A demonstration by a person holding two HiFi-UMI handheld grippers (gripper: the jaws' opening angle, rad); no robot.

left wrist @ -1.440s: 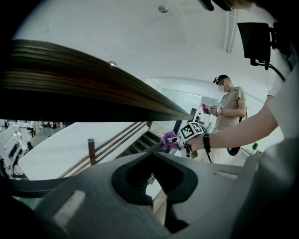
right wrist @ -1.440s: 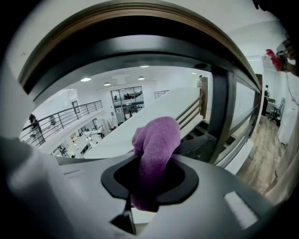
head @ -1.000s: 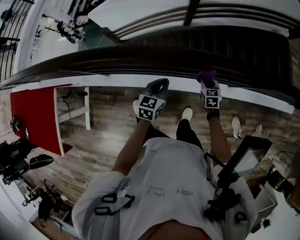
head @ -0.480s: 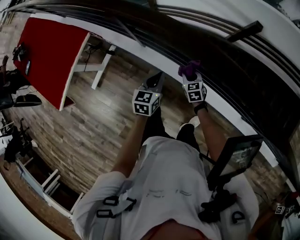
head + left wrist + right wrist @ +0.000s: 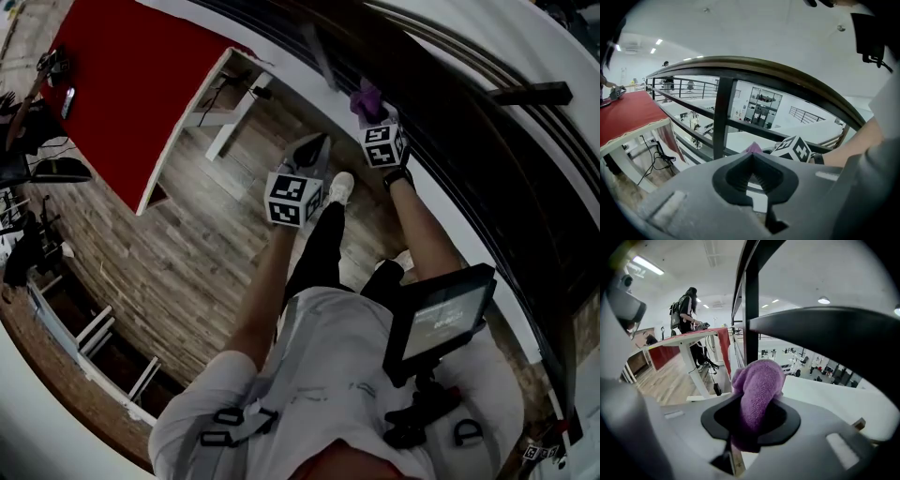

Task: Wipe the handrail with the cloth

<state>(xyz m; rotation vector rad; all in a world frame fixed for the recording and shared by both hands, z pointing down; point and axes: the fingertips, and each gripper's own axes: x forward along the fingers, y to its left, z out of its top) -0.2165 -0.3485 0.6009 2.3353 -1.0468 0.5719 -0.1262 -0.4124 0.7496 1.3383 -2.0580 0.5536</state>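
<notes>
1. Cloth [image 5: 757, 394]: it is purple and fluffy. The right gripper [image 5: 750, 416] has its jaws shut tight on it, and the cloth sticks out past the tips.
2. In the head view the cloth [image 5: 367, 97] is up by the dark handrail [image 5: 450, 103]. I cannot tell if they touch.
3. In the right gripper view the cloth is just beside a black upright post [image 5: 751, 310], under the wide dark handrail [image 5: 825, 333].
4. The left gripper [image 5: 752, 176] has its jaws together, with nothing between them. It points at the handrail [image 5: 778, 75] but does not touch it.
5. In the head view the left gripper [image 5: 314, 150] is near the right gripper [image 5: 373, 117], a bit lower.
6. A red table [image 5: 141, 84] stands on the wood floor [image 5: 187, 253] to the left.
</notes>
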